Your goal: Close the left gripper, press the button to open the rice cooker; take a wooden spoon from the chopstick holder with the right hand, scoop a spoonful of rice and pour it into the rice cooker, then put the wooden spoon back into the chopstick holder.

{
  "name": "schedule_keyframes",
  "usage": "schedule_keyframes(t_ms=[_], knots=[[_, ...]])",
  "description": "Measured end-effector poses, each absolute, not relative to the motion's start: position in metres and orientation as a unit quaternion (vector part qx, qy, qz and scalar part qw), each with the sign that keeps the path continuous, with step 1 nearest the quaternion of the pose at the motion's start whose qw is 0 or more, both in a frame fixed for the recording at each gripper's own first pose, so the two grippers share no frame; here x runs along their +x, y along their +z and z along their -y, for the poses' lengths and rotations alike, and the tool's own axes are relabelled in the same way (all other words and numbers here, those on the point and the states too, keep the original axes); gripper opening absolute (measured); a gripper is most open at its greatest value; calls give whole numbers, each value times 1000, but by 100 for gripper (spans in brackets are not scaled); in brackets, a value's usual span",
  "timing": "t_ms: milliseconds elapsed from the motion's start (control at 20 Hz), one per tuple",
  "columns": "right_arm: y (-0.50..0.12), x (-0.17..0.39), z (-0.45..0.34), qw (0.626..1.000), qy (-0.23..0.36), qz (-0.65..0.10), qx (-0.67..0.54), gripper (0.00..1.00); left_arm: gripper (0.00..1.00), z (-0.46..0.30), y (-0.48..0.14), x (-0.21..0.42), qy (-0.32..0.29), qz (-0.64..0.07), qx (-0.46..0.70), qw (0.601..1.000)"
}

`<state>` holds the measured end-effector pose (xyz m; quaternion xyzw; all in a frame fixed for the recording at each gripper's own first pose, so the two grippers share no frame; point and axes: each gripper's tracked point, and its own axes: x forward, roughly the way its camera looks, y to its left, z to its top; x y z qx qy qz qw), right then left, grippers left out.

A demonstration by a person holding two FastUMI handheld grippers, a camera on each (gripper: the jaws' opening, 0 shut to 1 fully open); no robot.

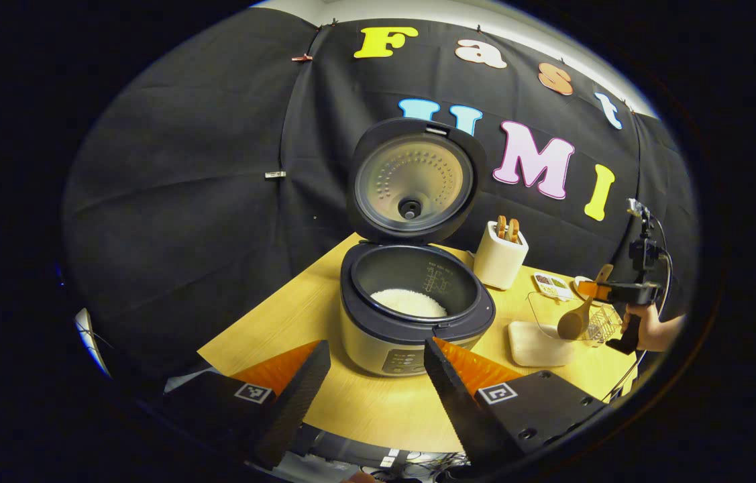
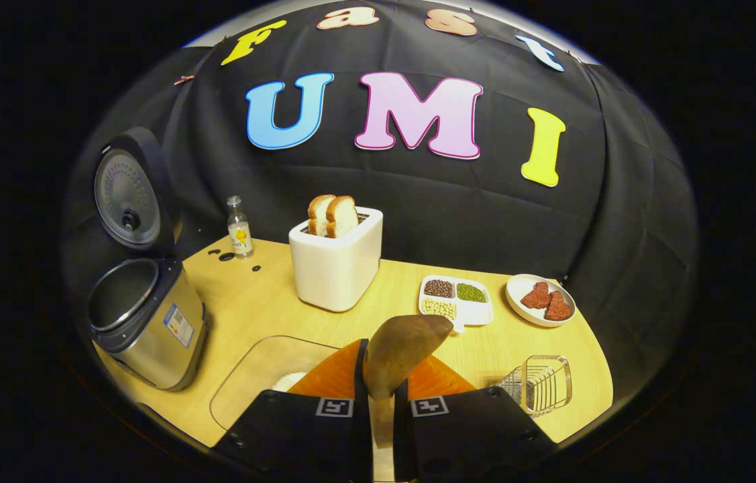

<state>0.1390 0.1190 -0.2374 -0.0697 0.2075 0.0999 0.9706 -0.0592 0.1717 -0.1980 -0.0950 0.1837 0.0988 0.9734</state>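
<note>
The rice cooker [image 1: 411, 315] stands with its lid [image 1: 414, 181] up and white rice [image 1: 410, 303] in the pot. My left gripper [image 1: 375, 345] hovers open just in front of it, holding nothing. At the far right a hand [image 1: 653, 329] holds my right gripper [image 1: 596, 290], shut on the wooden spoon [image 1: 575, 322] above the clear rice container [image 1: 538, 342]. In the right gripper view the spoon's bowl [image 2: 404, 349] sticks out past my right gripper [image 2: 383, 386], over the clear container [image 2: 253, 376]. The cooker [image 2: 146, 322] is at the left. The wire chopstick holder [image 2: 542, 382] stands at the right.
A white toaster [image 2: 336, 258] with two bread slices sits mid-table, and a small bottle [image 2: 239, 228] stands behind the cooker. A divided dish of beans [image 2: 455, 300] and a plate of red pieces [image 2: 541, 298] lie at the back right. The table edge [image 2: 592, 409] curves close by the holder.
</note>
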Motion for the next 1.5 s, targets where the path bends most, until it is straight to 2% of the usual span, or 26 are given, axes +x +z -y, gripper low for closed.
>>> schedule_keyframes(t_ms=[200, 500, 550, 750, 1150, 1200, 1350, 1450, 1500], knots=[[-252, 131, -124, 972, 81, -217, -27, 16, 96, -165, -198, -47, 92, -185, -92, 974], [-265, 108, -176, 957, 107, -262, 63, 17, 96, -150, -211, -40, 80, -201, -100, 971], [-266, 106, -182, 954, 110, -269, 70, 17, 93, -148, -210, -40, 79, -200, -100, 971], [-269, 110, -188, 943, 98, -295, 118, 17, 96, -145, -208, -38, 79, -196, -103, 972], [-261, 118, -180, 889, 65, -336, 303, 16, 95, -149, -200, -36, 89, -189, -107, 972], [-261, 117, -174, 882, 59, -338, 323, 17, 92, -149, -198, -35, 90, -187, -107, 972], [-258, 117, -156, 854, 34, -341, 390, 17, 96, -150, -190, -34, 93, -178, -104, 974], [-252, 119, -141, 841, 16, -336, 424, 16, 92, -149, -185, -34, 93, -173, -100, 975], [-247, 121, -132, 839, 9, -329, 433, 16, 95, -149, -183, -35, 93, -171, -97, 976]])
